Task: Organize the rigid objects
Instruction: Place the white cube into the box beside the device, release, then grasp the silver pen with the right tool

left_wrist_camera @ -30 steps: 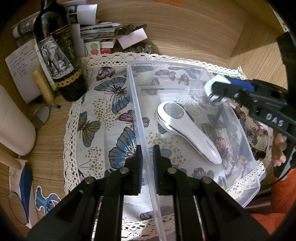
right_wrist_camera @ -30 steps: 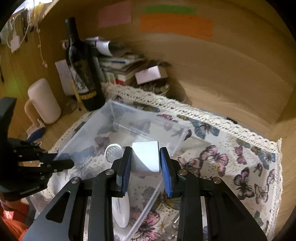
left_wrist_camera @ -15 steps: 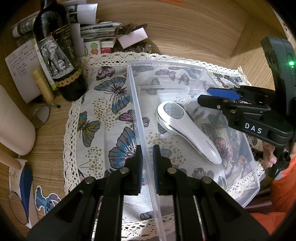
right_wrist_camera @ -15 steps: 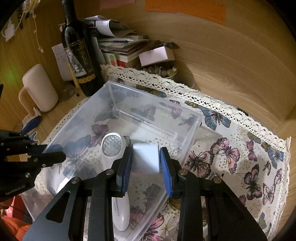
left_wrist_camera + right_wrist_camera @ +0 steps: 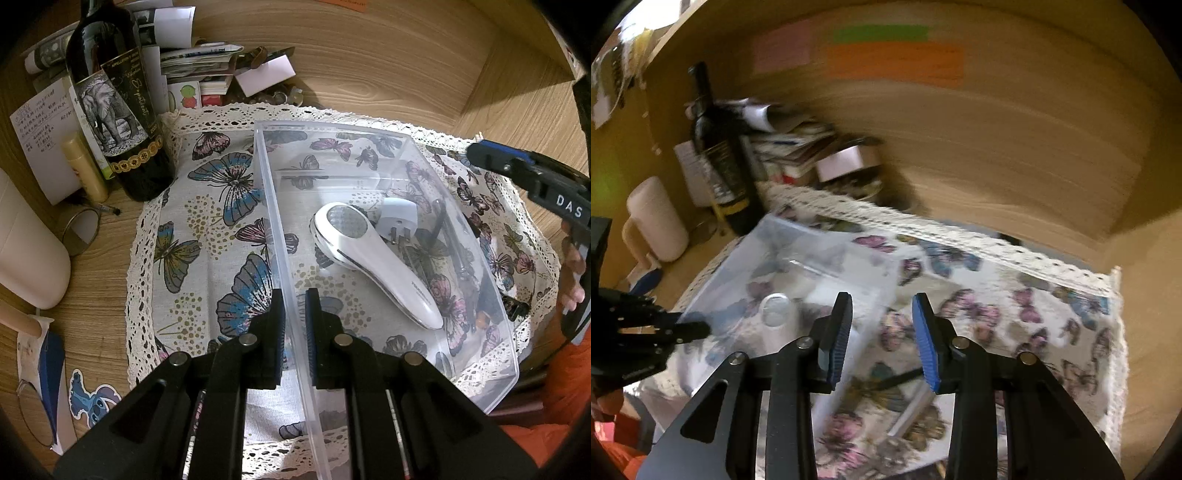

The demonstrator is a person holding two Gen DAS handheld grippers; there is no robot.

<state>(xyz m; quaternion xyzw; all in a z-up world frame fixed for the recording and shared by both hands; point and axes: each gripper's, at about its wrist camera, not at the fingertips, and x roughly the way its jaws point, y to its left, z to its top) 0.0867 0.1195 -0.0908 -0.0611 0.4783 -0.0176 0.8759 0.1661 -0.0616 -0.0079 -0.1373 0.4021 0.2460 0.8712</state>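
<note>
Now my right gripper (image 5: 882, 332) is empty and its jaws stand wide apart, while half a second ago they were closed on the white plug adapter (image 5: 399, 218). The adapter lies now inside the clear plastic bin (image 5: 373, 127), toward the far end, just beside the round head of the white lint shaver (image 5: 373, 258) (I cannot tell if the two touch). The right gripper has moved back from the bin, out over the cloth near the bin's right wall, and its picture is blurred by the motion. My left gripper (image 5: 293, 321) keeps its narrow grip on the left wall of the bin, near the bin's near corner, so the bin is held steady. I judge this one placing as done, and the right side is free to fetch another object; some small dark things and a flat light piece lie on the cloth past the bin's right wall, but they are too blurred to name. The bin rests on a butterfly cloth (image 5: 207, 266) with a lace border, spread on a wooden table (image 5: 96, 288). At the far left corner of the cloth stands a dark wine bottle (image 5: 118, 110) with an elephant label, and behind it a pile of papers (image 5: 199, 62) against the wooden wall. A cream mug (image 5: 26, 254) stands at the left edge of the table, well apart from the bin.
</note>
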